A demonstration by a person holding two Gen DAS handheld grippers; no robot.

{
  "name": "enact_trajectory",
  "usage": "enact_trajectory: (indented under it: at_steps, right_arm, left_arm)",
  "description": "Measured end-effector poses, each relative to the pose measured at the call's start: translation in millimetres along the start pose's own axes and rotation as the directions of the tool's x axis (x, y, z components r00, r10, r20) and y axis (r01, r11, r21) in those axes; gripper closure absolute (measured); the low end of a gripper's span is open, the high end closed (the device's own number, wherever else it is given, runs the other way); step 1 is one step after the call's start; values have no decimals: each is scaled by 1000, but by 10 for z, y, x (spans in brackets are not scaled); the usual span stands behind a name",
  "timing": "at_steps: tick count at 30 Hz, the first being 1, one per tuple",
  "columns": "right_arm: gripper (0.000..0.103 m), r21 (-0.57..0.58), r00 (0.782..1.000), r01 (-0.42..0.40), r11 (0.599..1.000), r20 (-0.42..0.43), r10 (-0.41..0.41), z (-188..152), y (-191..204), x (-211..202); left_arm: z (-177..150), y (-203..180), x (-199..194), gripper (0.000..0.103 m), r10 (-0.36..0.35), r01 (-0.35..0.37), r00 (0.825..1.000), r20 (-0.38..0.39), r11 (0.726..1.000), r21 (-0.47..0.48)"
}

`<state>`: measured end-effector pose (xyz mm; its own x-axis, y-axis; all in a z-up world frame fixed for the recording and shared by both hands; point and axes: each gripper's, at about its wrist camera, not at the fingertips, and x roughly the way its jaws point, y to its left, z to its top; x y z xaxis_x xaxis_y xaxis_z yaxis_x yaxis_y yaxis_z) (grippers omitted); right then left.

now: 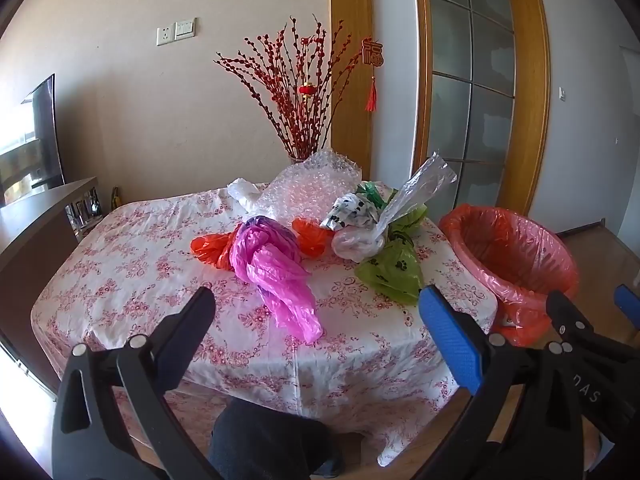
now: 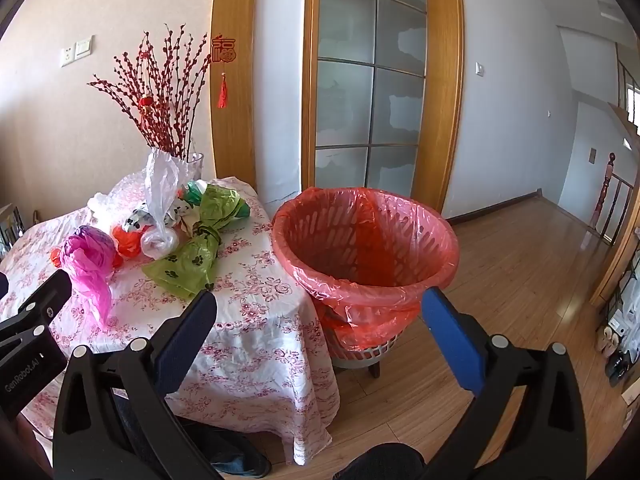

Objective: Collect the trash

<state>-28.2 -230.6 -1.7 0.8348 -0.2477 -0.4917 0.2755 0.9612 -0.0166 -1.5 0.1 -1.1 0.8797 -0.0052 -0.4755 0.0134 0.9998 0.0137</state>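
Crumpled pink plastic bag [image 1: 276,272] frame centre, on floral cloth; orange bags [image 1: 212,250] behind it; green paw-print bag [image 1: 394,270], clear and white bags [image 1: 356,240], bubble wrap [image 1: 316,184] heaped behind. Red-lined white basket bin [image 2: 366,248] right of table, open, empty.

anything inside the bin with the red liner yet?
The bin shows only its red liner against the slotted basket wall, no trash visible. Its near rim hides the bottom, so the floor cannot be checked.
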Motion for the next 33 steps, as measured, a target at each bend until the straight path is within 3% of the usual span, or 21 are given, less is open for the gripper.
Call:
enact_trajectory:
  at_steps: [33]
  right_arm:
    - [2, 2, 1000, -1, 1000, -2, 1, -7, 10, -3]
  left_arm:
    - [-10, 41, 16, 4, -4, 4, 1000, -6, 1000, -2]
